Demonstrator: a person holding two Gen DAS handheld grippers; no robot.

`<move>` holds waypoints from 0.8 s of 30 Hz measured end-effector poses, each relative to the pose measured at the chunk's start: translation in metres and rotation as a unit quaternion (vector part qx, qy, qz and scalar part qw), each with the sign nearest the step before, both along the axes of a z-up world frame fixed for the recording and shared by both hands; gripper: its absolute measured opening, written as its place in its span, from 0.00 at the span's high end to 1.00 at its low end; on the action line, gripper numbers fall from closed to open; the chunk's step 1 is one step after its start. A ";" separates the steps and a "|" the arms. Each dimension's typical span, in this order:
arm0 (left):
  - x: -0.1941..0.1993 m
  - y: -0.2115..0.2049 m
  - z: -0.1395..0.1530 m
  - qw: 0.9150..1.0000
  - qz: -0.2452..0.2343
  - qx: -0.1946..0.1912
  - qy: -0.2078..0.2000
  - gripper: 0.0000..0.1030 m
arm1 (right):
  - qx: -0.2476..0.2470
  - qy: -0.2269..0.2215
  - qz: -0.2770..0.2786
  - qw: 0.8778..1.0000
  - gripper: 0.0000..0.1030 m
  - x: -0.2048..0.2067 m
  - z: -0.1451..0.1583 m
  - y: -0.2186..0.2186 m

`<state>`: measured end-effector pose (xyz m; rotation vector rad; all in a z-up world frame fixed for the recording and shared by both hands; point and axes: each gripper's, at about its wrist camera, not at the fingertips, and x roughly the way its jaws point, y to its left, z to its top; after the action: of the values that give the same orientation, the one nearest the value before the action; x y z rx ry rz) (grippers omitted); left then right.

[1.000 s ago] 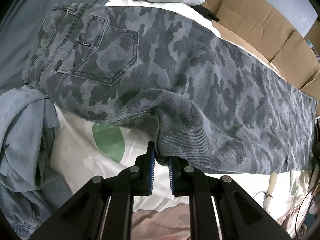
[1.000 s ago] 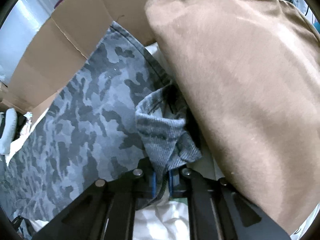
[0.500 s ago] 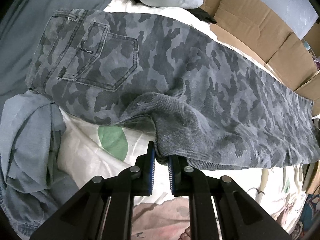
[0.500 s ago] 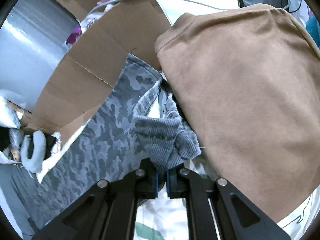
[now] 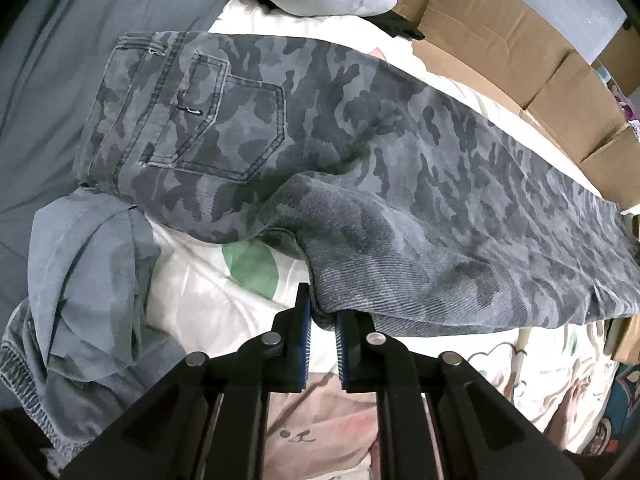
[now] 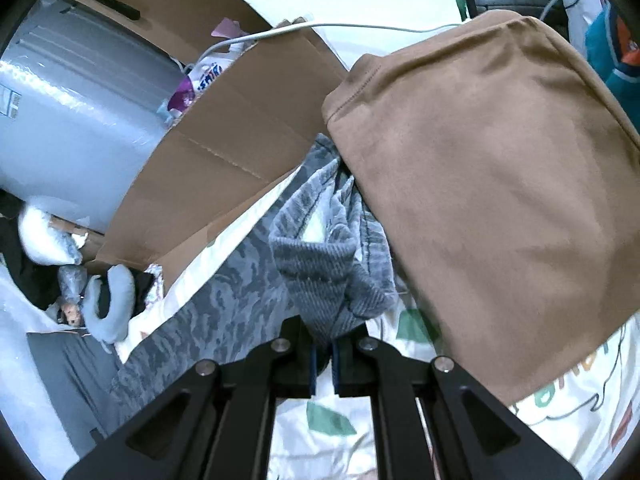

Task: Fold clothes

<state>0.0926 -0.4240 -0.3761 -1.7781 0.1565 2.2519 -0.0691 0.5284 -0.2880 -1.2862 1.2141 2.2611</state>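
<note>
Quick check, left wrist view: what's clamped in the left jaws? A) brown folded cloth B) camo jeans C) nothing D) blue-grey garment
B: the left gripper is pinched on a lifted fold of the camo jeans, while the blue-grey garment lies apart at the side.

Trousers [image 5: 360,152] lie on the bedsheet [image 5: 192,292], cardboard [image 5: 500,40] behind, garment [image 5: 88,280] left.
</note>
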 end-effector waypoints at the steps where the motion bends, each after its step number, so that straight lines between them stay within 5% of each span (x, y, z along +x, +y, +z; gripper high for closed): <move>1: 0.001 -0.001 0.001 1.000 -0.002 0.002 0.000 0.89 | -0.007 -0.007 -0.002 1.000 0.96 0.004 0.001 0.000; 16: 0.022 -0.020 0.005 0.999 -0.031 0.030 -0.017 0.90 | -0.011 -0.068 0.008 0.998 0.96 0.094 0.029 -0.017; 24: 0.036 -0.014 0.005 0.999 -0.042 0.009 -0.025 0.90 | -0.023 -0.089 0.030 0.995 0.96 0.137 0.012 -0.014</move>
<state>0.1287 -0.4380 -0.3709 -1.7820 0.1978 2.1426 0.0679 0.5142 -0.2760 -1.5238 1.1864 2.1154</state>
